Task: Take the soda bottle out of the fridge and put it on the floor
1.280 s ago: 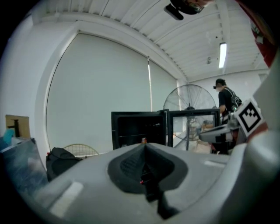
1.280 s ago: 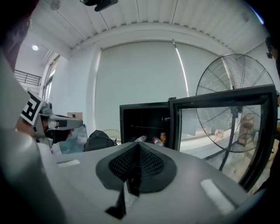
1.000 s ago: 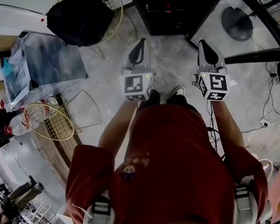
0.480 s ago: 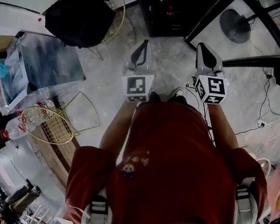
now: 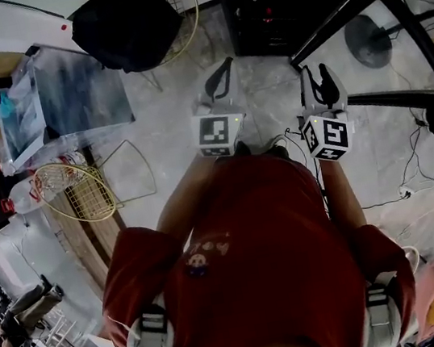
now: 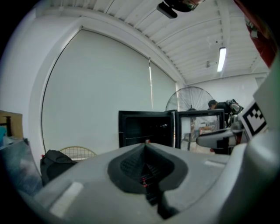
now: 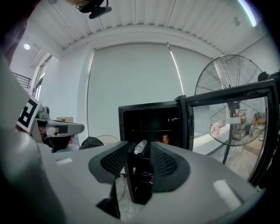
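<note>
As right gripper (image 5: 317,73) just opened, empty | bottle (image 7: 141,146) well ahead inside fridge (image 7: 148,107)

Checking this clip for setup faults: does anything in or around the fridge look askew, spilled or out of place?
In the open fridge, a clear bottle lies tilted on its shelf rather than standing upright; a small red can stands near it. Nothing looks spilled or damaged.

Black open-door fridge (image 5: 260,35), ahead of just-opened, empty right claw (image 5: 317,75): top cut off by head view's edge. Clear plastic bottle (image 7: 140,146) on shelf, far beyond its jaws: label too small. Left claw (image 6: 145,148) hides fridge's lower part; interior too dark.
</note>
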